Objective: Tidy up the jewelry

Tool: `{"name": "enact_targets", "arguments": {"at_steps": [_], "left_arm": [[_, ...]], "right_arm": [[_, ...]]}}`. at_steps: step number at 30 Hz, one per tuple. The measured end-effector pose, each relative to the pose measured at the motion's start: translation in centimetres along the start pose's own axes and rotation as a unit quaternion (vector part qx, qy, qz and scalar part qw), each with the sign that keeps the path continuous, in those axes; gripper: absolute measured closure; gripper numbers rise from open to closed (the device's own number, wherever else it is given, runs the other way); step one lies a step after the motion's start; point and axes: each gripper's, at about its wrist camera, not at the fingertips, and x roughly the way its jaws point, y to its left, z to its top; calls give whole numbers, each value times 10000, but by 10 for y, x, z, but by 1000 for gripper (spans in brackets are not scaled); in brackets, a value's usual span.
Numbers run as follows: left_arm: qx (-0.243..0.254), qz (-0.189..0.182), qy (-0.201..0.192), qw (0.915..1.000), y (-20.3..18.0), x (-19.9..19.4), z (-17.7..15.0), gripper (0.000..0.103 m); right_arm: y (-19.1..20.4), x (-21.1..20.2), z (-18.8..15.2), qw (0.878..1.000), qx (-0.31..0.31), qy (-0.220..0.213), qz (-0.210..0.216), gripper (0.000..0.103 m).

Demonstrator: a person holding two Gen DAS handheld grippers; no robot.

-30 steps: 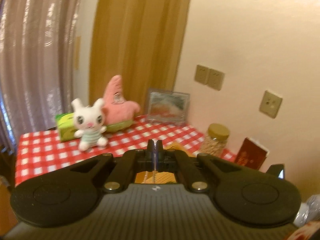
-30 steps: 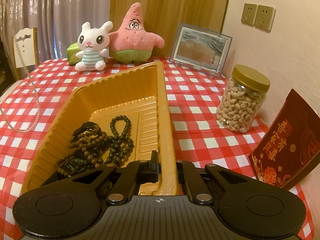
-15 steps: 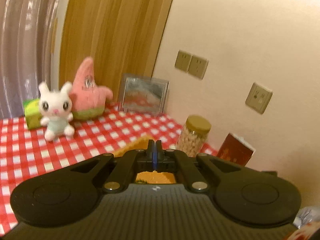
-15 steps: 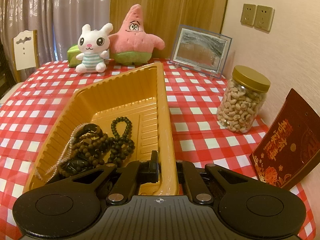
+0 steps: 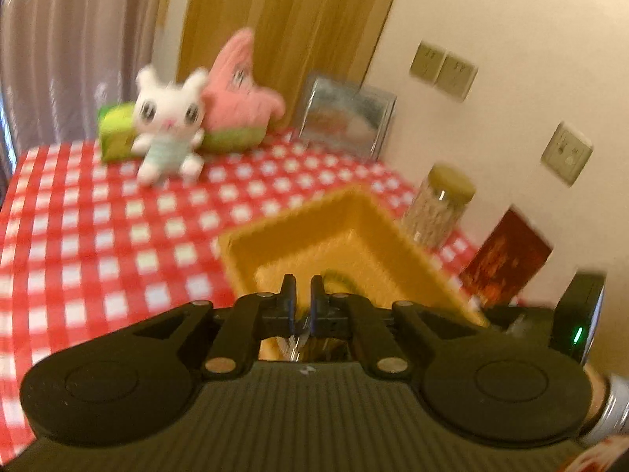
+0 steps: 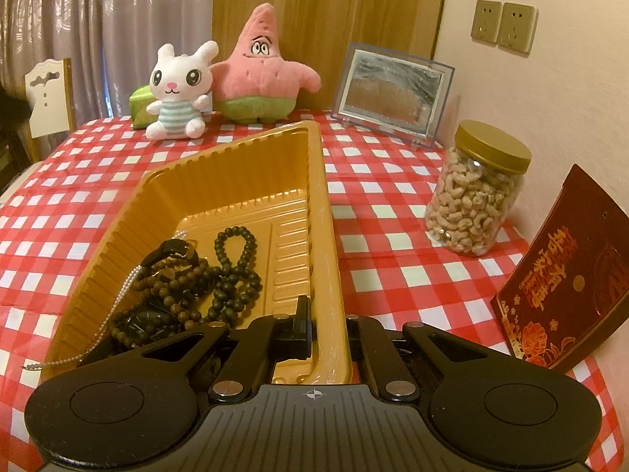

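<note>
Red-white checked tablecloth [image 6: 393, 196] | wood door [image 6: 326, 19], curtain [image 6: 118, 19] | right tongs [image 6: 326, 314] clamp gold tray [image 6: 236, 147] rim | left tongs [image 5: 302, 287] just parting, empty

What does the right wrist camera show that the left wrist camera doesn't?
Only the right wrist view: the tray's contents seen clearly, with dark bead strings, a watch and a pearl chain trailing over the rim, plus a chair at the left.
Only the left wrist view: a single wall socket set apart from the pair.
Both: the yellow tray, white rabbit, pink star plush, picture frame, nut jar, red book and checked cloth.
</note>
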Motion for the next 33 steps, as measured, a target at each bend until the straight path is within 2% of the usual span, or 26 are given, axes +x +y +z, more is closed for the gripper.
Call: {"name": "enact_targets", "arguments": {"at_steps": [6,13,26,33], "left_arm": [[-167,150,492,9985,14,2,-46,95],[-178,283,684,9971,19,-5,-72,95],[-179,498,552,9971,17,-10,-72,94],[-171,628,490,9967,12,-14,-74,87]], "right_arm": [[-1,1,-1,10000,-1,22,28,99],[-1,2,-2,10000,-9,59,43,99],[-6,4,-6,9997,115,125,146,99],[-16,12,-9,9984,469,204,257,99]]}}
